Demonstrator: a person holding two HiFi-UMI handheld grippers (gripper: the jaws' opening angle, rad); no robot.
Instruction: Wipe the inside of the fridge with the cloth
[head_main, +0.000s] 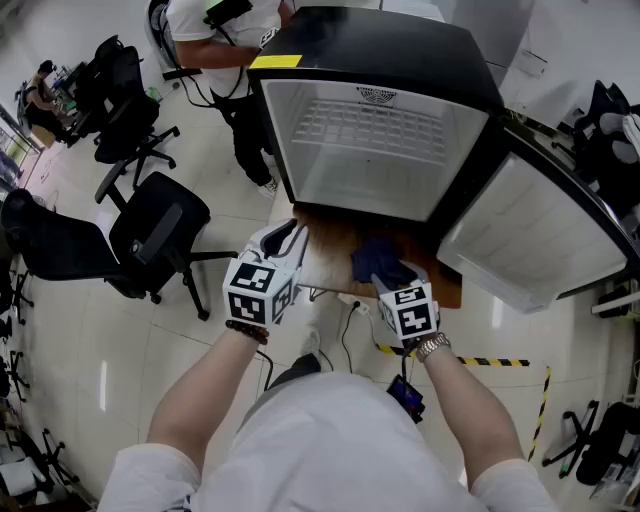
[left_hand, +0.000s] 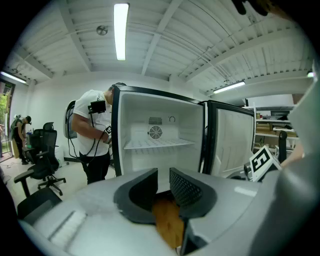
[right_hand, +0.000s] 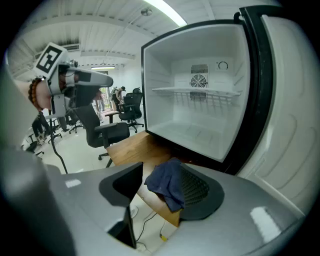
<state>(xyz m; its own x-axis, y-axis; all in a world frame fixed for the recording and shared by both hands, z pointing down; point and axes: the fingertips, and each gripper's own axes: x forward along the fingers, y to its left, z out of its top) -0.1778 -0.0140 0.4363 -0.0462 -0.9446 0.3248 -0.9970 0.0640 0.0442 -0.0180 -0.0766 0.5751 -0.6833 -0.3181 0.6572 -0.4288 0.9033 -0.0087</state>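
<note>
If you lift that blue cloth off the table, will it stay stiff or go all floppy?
Probably floppy: the blue cloth lies crumpled in soft folds on the wooden table, so it should droop when lifted. It looks thin, so it is likely light. It shouldn't roll or break.

The fridge (head_main: 380, 50) has a black, slightly glossy shell outside. Inside, its walls are smooth white plastic with a soft shine, and its shelf (head_main: 370, 125) is a white wire grid. The cloth (right_hand: 167, 182) is dark blue, soft, matt and wrinkled. The table (right_hand: 132, 150) under it is brown wood with a smooth face. The left gripper (left_hand: 163, 172) and the right gripper (right_hand: 162, 176) have grey matt plastic bodies, and their pads (right_hand: 197, 189) are black with a fine grid texture. The floor (head_main: 80, 340) is pale and glossy.
</note>
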